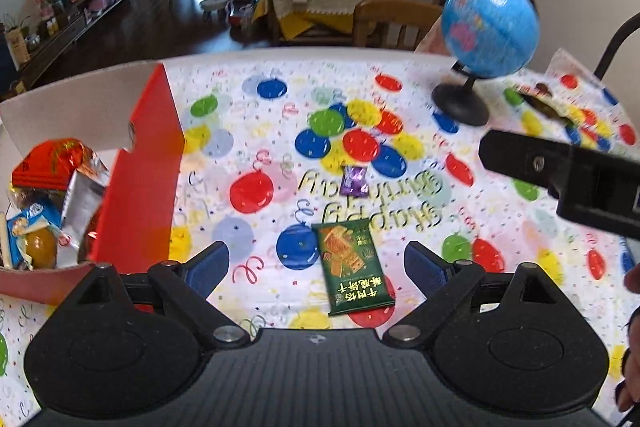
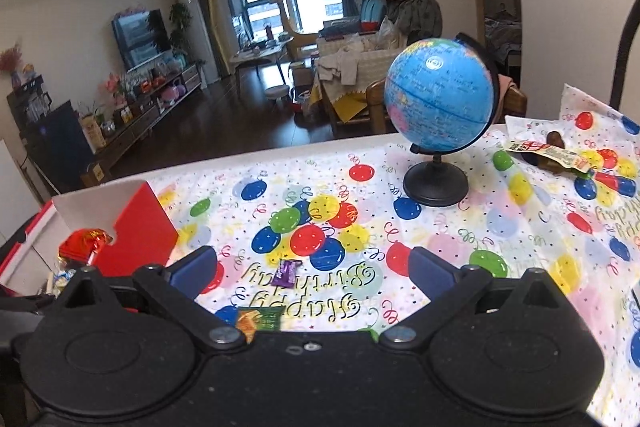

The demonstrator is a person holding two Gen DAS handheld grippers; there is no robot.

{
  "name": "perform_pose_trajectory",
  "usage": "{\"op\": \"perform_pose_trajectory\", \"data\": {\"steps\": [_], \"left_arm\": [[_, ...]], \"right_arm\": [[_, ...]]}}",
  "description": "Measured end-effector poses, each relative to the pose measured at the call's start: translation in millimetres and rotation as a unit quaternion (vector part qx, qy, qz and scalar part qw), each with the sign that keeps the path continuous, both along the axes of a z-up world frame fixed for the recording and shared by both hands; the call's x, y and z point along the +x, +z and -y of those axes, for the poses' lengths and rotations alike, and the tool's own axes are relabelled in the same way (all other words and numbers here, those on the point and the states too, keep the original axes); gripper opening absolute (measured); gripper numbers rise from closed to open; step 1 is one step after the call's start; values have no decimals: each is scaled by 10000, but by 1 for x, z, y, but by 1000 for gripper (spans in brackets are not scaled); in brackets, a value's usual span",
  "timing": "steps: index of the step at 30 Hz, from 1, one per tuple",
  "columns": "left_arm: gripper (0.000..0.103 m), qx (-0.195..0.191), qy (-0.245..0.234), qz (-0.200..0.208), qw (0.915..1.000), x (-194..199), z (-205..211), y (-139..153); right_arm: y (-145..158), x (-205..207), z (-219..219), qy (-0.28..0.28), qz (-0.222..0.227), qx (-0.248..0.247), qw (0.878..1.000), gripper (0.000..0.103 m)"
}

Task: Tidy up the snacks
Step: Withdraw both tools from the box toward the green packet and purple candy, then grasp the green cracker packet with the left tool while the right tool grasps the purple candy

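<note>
We see the left gripper (image 1: 316, 263) with its jaws spread wide and nothing pinched, the green snack packet (image 1: 352, 265) lying flat on the desk (image 1: 500, 219) between them. The right gripper (image 2: 312, 267) also has its jaws spread and empty above the balloon cloth. A small purple candy (image 1: 355, 180) lies just beyond the packet. At the left, the red box (image 1: 140, 167) holds several snacks. A globe (image 2: 440, 99) stands farther back.

Green snack packet (image 2: 260, 321) near edge hidden under right tool (image 2: 312, 269) body. Globe (image 1: 490, 27) blurred, far right of left tool (image 1: 316, 261). Red box (image 1: 132, 187) cut by left edge.
</note>
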State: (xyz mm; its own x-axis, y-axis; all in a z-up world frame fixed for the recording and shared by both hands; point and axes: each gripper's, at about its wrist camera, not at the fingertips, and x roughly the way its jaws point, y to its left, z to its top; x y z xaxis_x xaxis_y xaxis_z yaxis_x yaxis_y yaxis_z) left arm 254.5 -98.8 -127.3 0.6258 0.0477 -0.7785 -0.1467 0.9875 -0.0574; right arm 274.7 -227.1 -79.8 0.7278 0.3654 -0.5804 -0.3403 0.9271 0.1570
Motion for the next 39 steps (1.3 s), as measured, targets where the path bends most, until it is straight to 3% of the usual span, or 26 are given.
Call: {"op": "perform_pose_trajectory", "data": {"steps": [12, 21, 26, 28, 33, 39], "left_arm": [[95, 52, 308, -579, 9978, 32, 16, -42], [94, 403, 501, -630, 9959, 44, 27, -59], [76, 486, 378, -577, 9964, 46, 34, -61], [63, 411, 265, -600, 9970, 47, 37, -62], [46, 260, 209, -631, 9974, 48, 35, -65], [43, 240, 362, -639, 9970, 47, 25, -63]], "right_arm": [[-29, 44, -10, 501, -494, -336, 9970, 89], [-46, 65, -15, 624, -696, -393, 9948, 81], [-52, 69, -17, 663, -768, -356, 9942, 79], [-53, 71, -18, 679, -781, -352, 9940, 79], [-56, 76, -23, 732, -821, -362, 9933, 76], [-63, 82, -33, 838, -901, -339, 9918, 74]]}}
